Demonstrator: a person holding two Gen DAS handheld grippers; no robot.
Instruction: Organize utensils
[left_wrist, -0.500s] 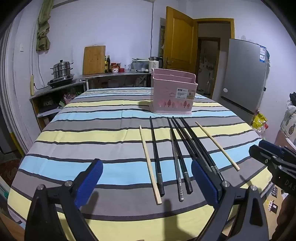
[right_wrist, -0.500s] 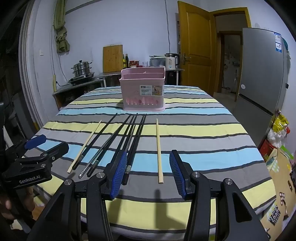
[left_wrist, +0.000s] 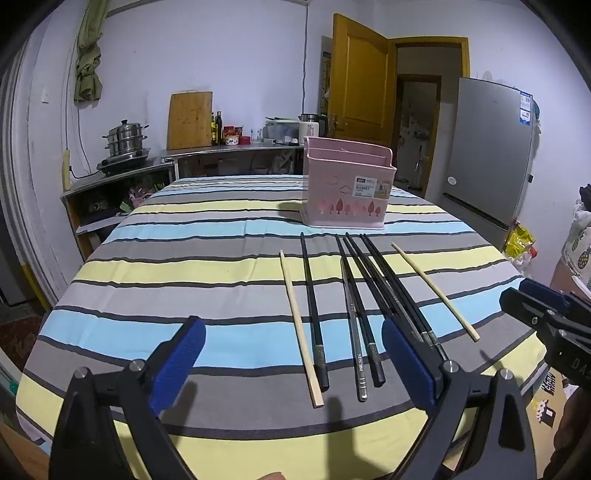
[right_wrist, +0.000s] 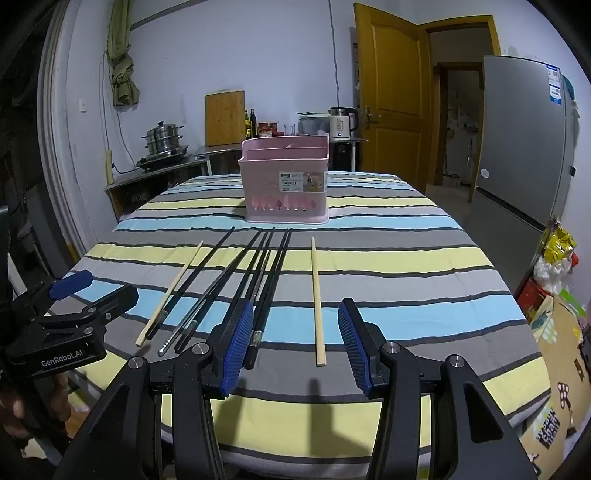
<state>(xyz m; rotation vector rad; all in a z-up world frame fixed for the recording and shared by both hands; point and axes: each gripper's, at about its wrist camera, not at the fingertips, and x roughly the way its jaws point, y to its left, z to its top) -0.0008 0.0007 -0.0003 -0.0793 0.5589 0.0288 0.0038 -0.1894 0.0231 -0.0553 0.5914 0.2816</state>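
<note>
Nothing on the bench (left_wrist: 155, 273) has shifted since the earlier frame; both grippers hold the same stations at its near edge. Left gripper (left_wrist: 293, 363): fingers spread wide, nothing between the pads, poised above the near ends of a pale wooden chopstick (left_wrist: 300, 328) and the dark chopsticks (left_wrist: 354, 306) beside it. Right gripper (right_wrist: 295, 341): fingers spread, empty, with a second wooden chopstick (right_wrist: 317, 299) lying on the striped cloth between them in that view. All chopsticks lie roughly parallel, near ends toward the grippers, far ends pointing at the pink utensil basket (right_wrist: 284, 181), which stands upright beyond them, apart from the tips. Open cloth lies between chopsticks and basket. Beyond the bench: a counter with a steel steamer pot (left_wrist: 125, 138), a cutting board (left_wrist: 190, 120), a kettle, a wooden door, a grey refrigerator (right_wrist: 524, 140).
</note>
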